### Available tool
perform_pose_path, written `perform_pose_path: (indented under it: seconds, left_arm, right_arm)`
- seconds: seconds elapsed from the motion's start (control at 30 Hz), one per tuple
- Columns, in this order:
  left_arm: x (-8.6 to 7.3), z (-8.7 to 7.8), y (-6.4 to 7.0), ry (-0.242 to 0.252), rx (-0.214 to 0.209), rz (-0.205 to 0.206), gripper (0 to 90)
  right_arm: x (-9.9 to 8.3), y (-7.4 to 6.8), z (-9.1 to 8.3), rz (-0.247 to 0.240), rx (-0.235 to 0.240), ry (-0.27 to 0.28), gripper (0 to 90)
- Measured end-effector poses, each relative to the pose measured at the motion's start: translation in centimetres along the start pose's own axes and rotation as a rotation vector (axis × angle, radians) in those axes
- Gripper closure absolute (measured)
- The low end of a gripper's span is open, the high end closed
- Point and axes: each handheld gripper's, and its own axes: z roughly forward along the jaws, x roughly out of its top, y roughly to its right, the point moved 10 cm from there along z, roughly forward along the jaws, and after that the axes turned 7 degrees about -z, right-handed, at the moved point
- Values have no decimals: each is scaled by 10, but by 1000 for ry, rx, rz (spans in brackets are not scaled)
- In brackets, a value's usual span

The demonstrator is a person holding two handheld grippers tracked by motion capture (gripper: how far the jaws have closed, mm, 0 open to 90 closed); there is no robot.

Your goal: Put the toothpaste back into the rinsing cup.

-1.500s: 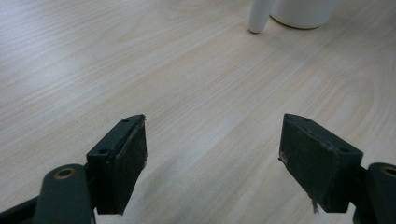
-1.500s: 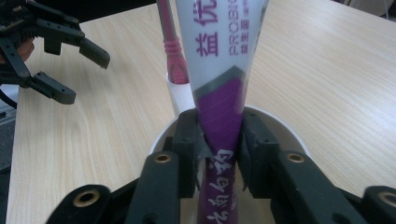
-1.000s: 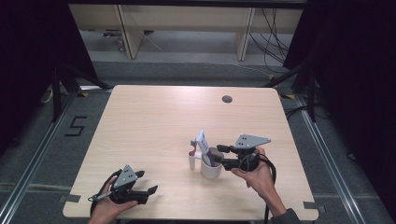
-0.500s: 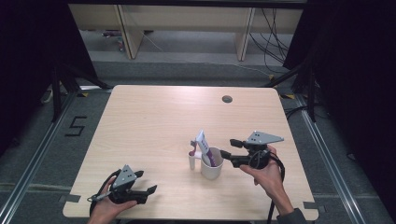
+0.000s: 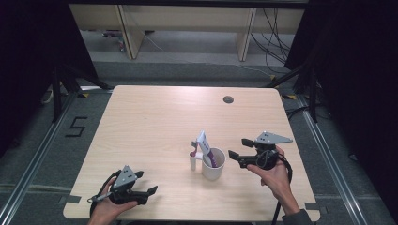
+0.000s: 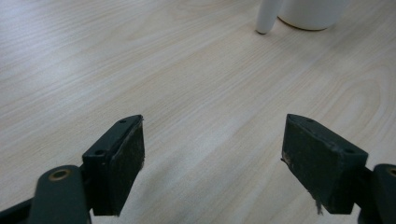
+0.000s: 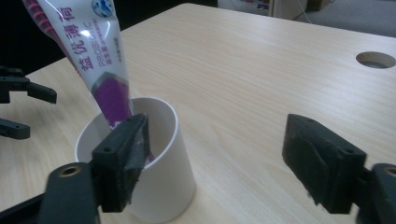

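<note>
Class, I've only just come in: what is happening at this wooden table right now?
A person holds a two-jaw gripper in each hand. The right gripper hovers beside the white cylindrical cup, jaws open and empty. A white and purple toothpaste tube stands leaning in that cup, and a small white upright item, too small to identify, stands next to it. The left gripper rests near the front edge of the light wooden table, jaws open, holding nothing.
</note>
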Motion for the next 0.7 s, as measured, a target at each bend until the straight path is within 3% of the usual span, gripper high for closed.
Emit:
perform_pose_path:
  seconds: [0.07, 0.17, 0.23, 0.33, 0.4, 0.43, 0.5, 0.57, 0.6, 0.7]
  left_arm:
    - [0, 1, 2, 2, -4, -10, 193]
    - [0, 1, 1, 3, -1, -17, 181]
    - [1, 1, 1, 8, 0, -21, 176]
    - [1, 0, 0, 7, -1, -18, 175]
    - [-1, -1, -1, 1, 0, -4, 175]
    - [-1, -1, 0, 4, 0, -4, 175]
    - [0, -1, 1, 13, -5, -16, 175]
    - [1, -1, 1, 14, -3, -15, 175]
    - [1, -1, 1, 14, -3, -16, 175]
    - [-1, -1, -1, 6, 3, -2, 175]
  right_arm:
    - [-5, -2, -1, 28, 5, -28, 192]
    - [-6, 3, 0, 0, -10, -26, 172]
    - [-7, 2, 0, 38, -3, -23, 172]
    - [-7, 8, -2, 14, -17, -15, 172]
    - [-10, 9, -5, 28, -20, -29, 173]
    - [-10, 6, -5, 60, -15, -28, 173]
    - [-12, 11, -6, 14, -35, -28, 173]
    - [-15, 8, -7, 63, -25, -34, 173]
    - [-16, 11, -8, 35, -29, -30, 173]
    - [-21, 12, -13, 74, -39, -36, 173]
